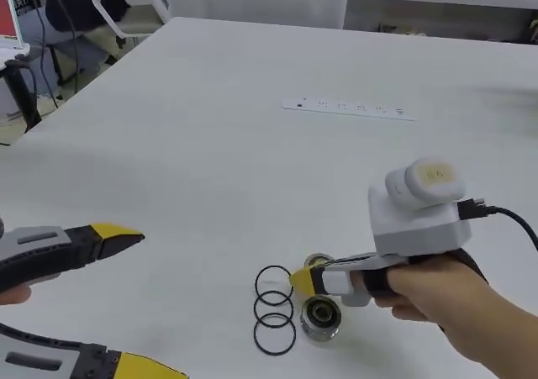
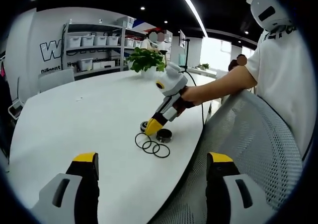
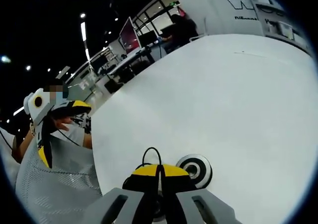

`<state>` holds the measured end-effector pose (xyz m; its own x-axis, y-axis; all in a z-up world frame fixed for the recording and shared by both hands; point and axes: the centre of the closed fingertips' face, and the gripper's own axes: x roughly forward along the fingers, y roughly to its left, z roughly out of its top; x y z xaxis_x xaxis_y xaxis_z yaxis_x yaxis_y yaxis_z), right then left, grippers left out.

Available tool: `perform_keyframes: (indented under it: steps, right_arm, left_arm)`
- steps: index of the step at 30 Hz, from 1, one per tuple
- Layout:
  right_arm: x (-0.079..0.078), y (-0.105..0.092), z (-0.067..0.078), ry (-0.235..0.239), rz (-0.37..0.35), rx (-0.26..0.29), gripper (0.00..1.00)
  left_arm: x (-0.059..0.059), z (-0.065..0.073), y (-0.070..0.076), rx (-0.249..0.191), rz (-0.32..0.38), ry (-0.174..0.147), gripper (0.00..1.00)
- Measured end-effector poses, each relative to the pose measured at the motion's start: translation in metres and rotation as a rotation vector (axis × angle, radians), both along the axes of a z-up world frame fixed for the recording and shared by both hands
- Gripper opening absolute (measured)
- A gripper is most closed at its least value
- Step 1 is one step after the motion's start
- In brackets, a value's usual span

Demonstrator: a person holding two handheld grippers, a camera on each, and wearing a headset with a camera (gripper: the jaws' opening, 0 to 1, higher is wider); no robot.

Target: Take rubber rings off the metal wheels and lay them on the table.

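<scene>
Three black rubber rings (image 1: 274, 294) were laid in a short row, touching one another, on the white tabletop (image 1: 210, 160) close to the edge nearest the person. Just beside the row, on its right, one metal wheel (image 1: 320, 314) was stood flat. A second metal wheel (image 1: 318, 262) was set just behind it and partly covered by the right hand-held gripper (image 1: 296, 280), which was held low over the wheels in a hand (image 1: 429, 291). Its yellow-tipped jaws were pressed together, with the tips at the rim of the farthest ring of the row; whether that ring was pinched between them could not be told. The left hand-held gripper (image 2: 153, 157) was held well apart from the rings, toward the left along the same edge, its jaws spread wide with nothing between them. A white power strip (image 1: 349, 107) was laid farther across the tabletop toward the far edge, well apart from the rings. A grey mesh chair back (image 2: 243, 144) was seen against the near edge, and a potted plant (image 2: 145, 60) at the far end of the tabletop.
</scene>
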<state>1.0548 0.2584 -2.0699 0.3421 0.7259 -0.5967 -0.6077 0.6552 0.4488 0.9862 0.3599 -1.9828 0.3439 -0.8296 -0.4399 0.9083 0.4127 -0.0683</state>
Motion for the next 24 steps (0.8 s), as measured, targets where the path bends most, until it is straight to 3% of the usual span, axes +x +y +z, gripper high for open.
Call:
perform_keyframes:
  steps: [7,16,24]
  right_arm:
    - [0.002,0.004,0.0,-0.042,0.023,-0.027,0.0]
    - [0.006,0.008,0.002,-0.153,0.08,-0.096,0.0]
    - [0.012,0.0,0.009,-0.181,0.058,-0.094,0.06]
  left_arm:
    - [0.0,0.0,0.0,-0.002,0.004,0.003,0.87]
    - [0.0,-0.001,0.0,-0.004,0.006,0.008,0.87]
    - [0.0,-0.002,0.001,0.0,0.004,0.008,0.87]
